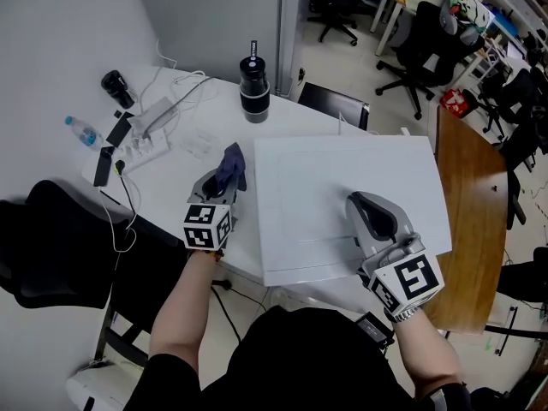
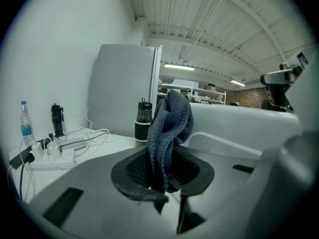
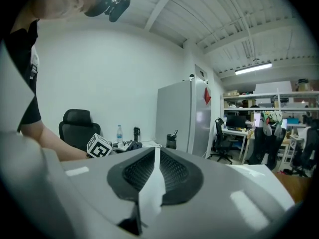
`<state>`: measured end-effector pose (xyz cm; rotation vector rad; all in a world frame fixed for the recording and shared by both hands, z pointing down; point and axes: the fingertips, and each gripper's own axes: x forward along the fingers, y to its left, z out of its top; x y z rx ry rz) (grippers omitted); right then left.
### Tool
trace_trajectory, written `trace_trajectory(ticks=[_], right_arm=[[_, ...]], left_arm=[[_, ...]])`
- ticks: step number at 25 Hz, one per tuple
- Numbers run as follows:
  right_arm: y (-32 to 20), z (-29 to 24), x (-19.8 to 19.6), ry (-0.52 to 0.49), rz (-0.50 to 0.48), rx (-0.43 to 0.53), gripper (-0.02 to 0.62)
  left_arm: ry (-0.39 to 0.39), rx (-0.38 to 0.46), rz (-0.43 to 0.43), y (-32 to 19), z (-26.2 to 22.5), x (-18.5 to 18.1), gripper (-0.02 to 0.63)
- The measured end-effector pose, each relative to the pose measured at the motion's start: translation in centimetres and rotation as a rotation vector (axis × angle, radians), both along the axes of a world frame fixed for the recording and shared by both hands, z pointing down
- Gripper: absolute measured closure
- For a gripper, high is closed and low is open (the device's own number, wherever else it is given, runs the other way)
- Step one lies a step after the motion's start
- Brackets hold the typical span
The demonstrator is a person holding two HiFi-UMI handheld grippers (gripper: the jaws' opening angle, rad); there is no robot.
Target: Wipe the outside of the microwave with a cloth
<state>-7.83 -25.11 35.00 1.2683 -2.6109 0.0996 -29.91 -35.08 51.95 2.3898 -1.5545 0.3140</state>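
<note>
- Dark blue knit cloth pinched low in the jaws of the left gripper; bunched, long axis upright, loose end flopped over above the pads.
- Held over the white counter, just beside the left edge of the white microwave; contact with it not clear.
- Seen from above, microwave's long axis across the head view.
- Right gripper on the microwave top, jaws a narrow slit apart, nothing between.
- Lettering on the black tumbler too small to read.
</note>
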Motion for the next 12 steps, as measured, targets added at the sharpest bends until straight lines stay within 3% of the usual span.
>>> trace_trajectory(ticks=[6,12], right_arm=[[0.0,-0.4,-3.6,-0.008,-0.124,-0.018,0.490],[0.6,-2.1,-8.0,-0.055,-0.307,-0.011,0.410]], left_arm=[[0.030,0.122,0.030,2.0,-7.2,-0.8,0.522],[0.072,0.262,0.241,6.6,-15.6,1.8,0.522]])
